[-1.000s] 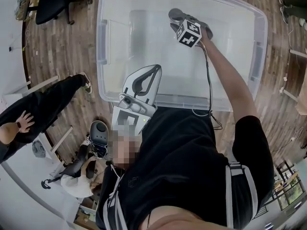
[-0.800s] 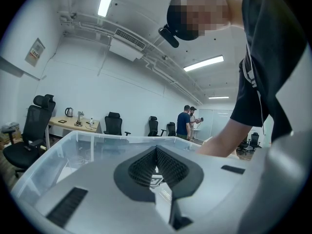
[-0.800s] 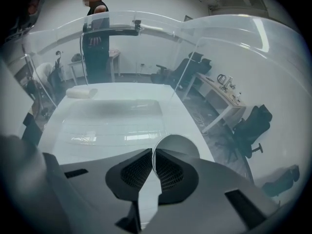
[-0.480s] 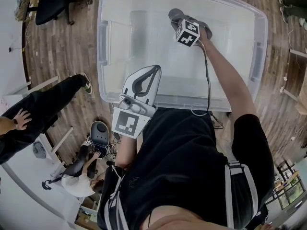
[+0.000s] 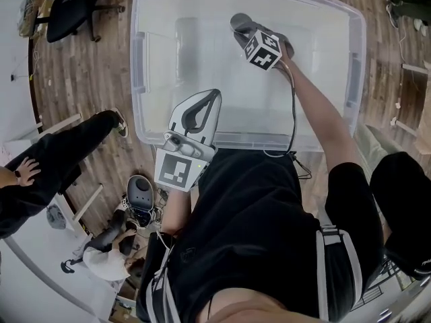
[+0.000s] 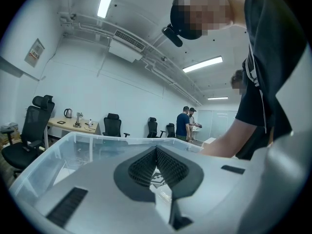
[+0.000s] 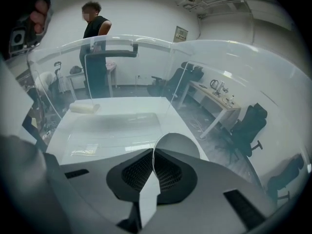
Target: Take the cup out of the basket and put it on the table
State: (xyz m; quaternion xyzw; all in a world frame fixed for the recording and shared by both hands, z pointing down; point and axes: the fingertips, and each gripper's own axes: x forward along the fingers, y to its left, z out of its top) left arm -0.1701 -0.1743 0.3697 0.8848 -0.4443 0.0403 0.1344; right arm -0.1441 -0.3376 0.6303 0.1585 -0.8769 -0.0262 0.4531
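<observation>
Right claw (image 7: pixel 154 156) reaches down inside the clear basket (image 5: pixel 143 59), its jaws pinching the thin rim of the white cup (image 7: pixel 178 145). From the head view, the cup sits toward 12 o'clock in the basket, near the far wall. Left claw (image 6: pixel 156 154) hovers over the basket's 6 o'clock edge, its jaws pressed together with nothing between them.
</observation>
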